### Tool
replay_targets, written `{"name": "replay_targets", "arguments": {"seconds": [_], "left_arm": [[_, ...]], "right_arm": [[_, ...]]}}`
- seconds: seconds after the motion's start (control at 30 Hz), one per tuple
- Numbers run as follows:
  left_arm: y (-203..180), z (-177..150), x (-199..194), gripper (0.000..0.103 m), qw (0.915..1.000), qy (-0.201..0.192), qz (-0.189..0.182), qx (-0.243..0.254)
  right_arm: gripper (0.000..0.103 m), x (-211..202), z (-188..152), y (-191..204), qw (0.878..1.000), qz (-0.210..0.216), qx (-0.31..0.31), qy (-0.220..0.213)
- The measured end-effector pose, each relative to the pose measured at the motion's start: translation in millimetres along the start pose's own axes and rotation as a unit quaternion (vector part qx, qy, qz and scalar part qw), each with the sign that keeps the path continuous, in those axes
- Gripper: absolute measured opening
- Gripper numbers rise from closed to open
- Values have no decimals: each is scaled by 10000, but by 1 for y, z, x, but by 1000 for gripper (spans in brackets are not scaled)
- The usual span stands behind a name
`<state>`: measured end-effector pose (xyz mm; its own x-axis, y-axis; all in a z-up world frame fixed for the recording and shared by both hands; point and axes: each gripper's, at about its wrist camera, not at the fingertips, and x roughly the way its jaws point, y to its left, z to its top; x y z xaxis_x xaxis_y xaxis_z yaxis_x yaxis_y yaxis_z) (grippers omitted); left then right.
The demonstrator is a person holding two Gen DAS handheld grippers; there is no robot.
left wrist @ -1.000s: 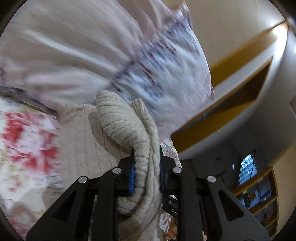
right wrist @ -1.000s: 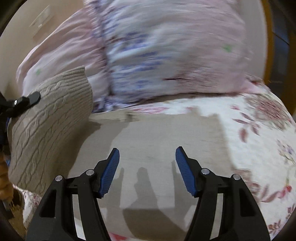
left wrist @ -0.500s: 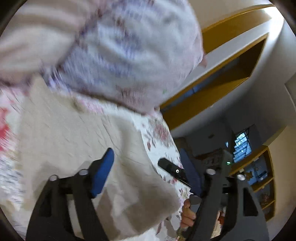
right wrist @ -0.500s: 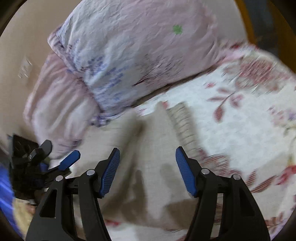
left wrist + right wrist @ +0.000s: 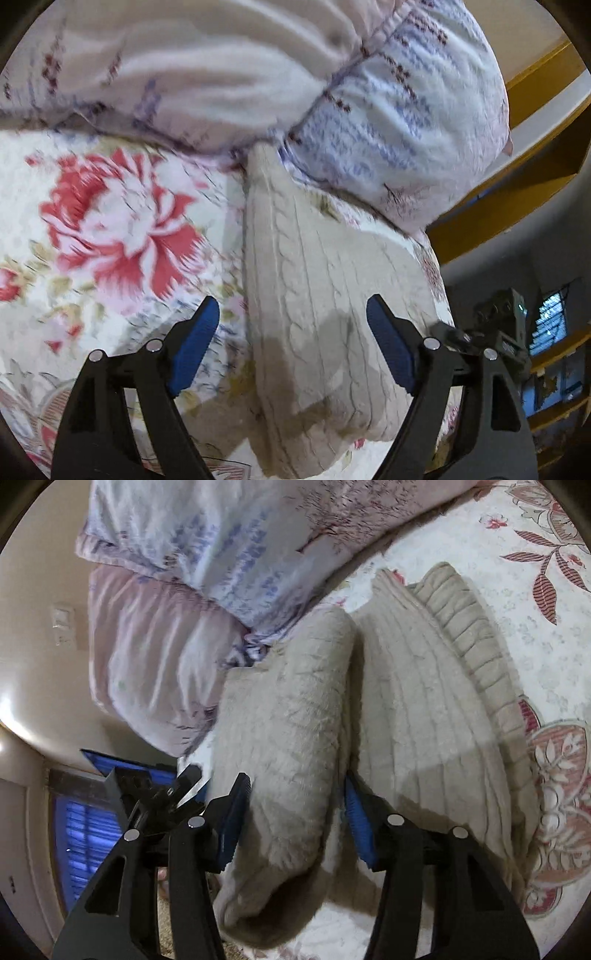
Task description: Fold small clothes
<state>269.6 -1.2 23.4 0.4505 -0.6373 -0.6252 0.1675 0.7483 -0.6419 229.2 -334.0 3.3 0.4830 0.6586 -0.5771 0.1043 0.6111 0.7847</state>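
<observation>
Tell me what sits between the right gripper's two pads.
In the right wrist view, a folded-over flap of the beige knit sweater lies between the pads of the right gripper, whose jaws have just been closing.

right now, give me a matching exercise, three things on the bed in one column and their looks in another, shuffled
Things:
1. sweater
2. pillow
3. bedspread

Looks:
A. white with big red flowers
B. plain beige cable knit
C. pale with a blue and purple print

Pairs: 1-B, 2-C, 3-A
</observation>
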Motion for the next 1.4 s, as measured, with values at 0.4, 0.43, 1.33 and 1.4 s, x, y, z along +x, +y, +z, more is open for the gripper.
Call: {"name": "replay_targets", "arguments": {"seconds": [0.4,0.43,1.33,1.4], "left_arm": [[-9,-7,19,81,9995,191,-198,-121],[-10,-7,18,81,9996,156,-197,-109],[-47,-45,19,81,9946,483,-703,587],[-48,-49,15,81,9945,468,-733,592]], "right_arm": [[18,9,17,25,9929,-454,-850,-694],[17,2,14,34,9886,-556,-1102,-861],[55,-76,9,-16,9493,-2239,-910,-2010],[56,-92,2,-20,9568,-1926,-701,-2060]]}}
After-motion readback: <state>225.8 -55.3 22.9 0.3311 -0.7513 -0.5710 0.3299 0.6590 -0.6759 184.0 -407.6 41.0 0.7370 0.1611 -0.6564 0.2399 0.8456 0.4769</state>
